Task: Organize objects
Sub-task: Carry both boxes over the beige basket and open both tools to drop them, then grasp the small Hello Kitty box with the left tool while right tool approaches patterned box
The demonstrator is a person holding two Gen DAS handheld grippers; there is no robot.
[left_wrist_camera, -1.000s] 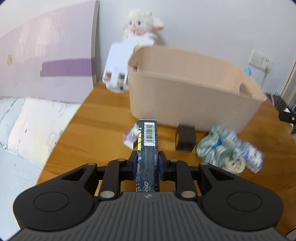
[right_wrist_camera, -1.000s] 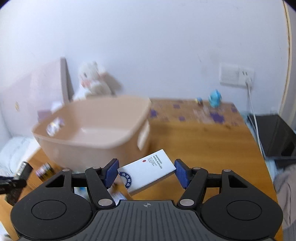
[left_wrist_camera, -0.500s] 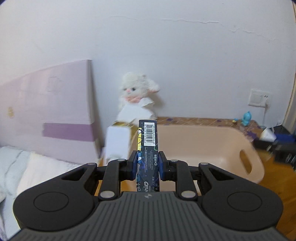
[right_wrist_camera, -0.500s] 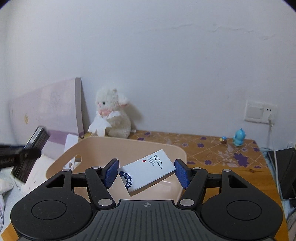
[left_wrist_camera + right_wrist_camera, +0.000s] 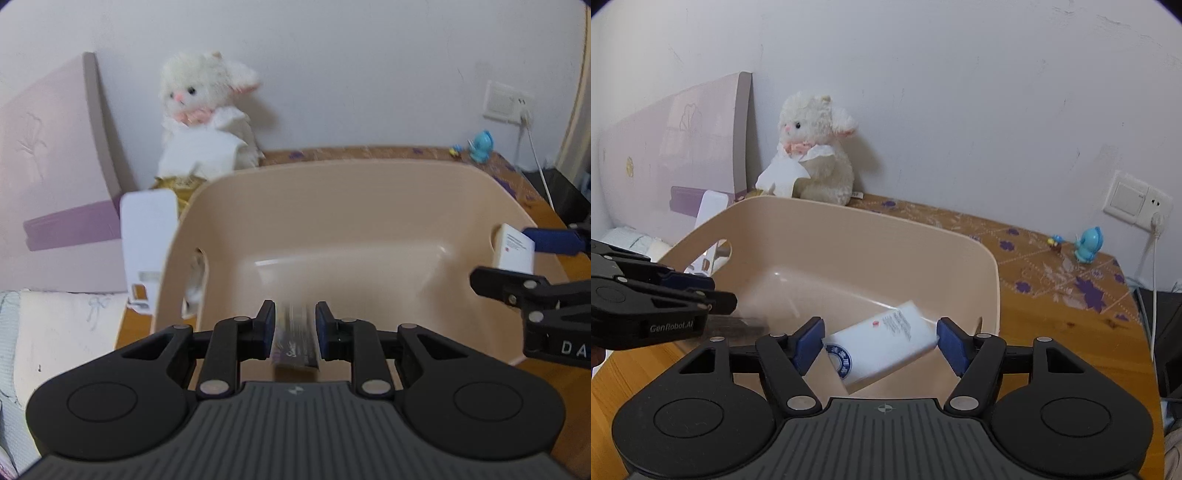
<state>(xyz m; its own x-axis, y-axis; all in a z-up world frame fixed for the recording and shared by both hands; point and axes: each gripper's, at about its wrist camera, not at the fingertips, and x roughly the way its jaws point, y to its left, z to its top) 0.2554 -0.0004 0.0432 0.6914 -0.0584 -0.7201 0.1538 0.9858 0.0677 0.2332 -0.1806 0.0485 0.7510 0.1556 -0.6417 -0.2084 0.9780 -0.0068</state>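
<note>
A beige plastic bin (image 5: 354, 206) (image 5: 849, 236) stands on the wooden table. My left gripper (image 5: 294, 326) hangs over its near rim with the jaws apart. The dark box (image 5: 295, 343), blurred, drops between them, free of the pads. In the right wrist view this box is a dark blur (image 5: 738, 325) under the left gripper. My right gripper (image 5: 881, 341) is over the bin's right side with the jaws open wide. The white box (image 5: 882, 349) with a blue round mark is blurred between them, touching neither pad. It also shows in the left wrist view (image 5: 515, 251).
A white plush lamb (image 5: 207, 110) sits against the wall behind the bin. A pink board (image 5: 55, 177) leans at the left. A white card stand (image 5: 147, 236) is beside the bin's left wall. A blue toy (image 5: 1089, 243) and a wall socket (image 5: 1134, 203) are at the right.
Both grippers moved over the bin. The left jaws opened and the dark box slipped down. The right jaws widened and the white box started falling.
</note>
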